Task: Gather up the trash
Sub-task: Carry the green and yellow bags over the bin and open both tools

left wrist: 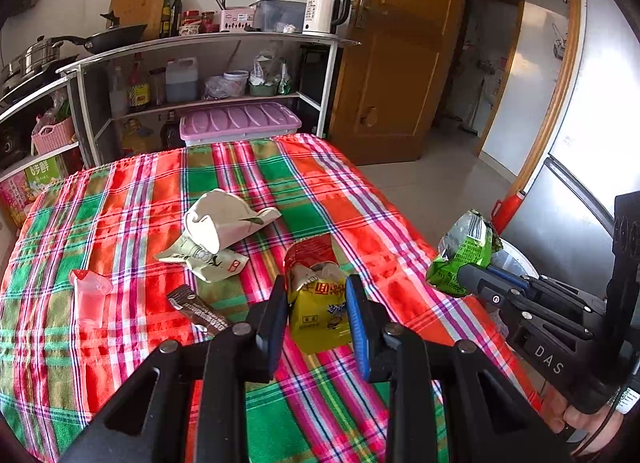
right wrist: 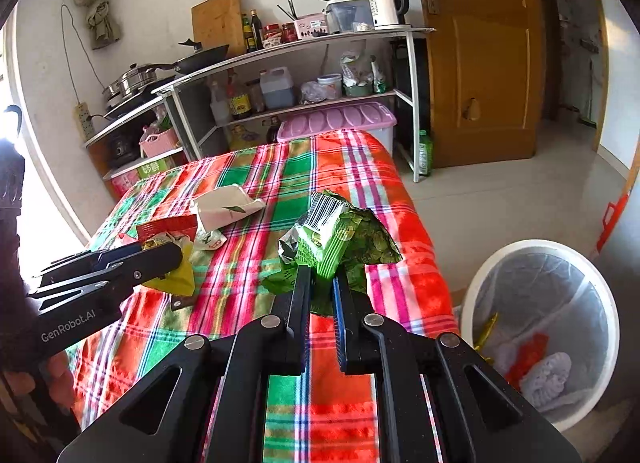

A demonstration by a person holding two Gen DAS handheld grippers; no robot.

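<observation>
Left hand-held gripper hides yellow packet sides | bin cut off

Right of the checked table, open floor surrounds the white bin, its mouth unobstructed. Crumpled wrappers crowd the table's middle; its near edge lies clear.

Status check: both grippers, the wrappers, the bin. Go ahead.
Left gripper shut on yellow-red packet. Right gripper shut on green wrapper. Lined bin beside table, path looks clear. White wrapper, brown sachet left on cloth.
</observation>
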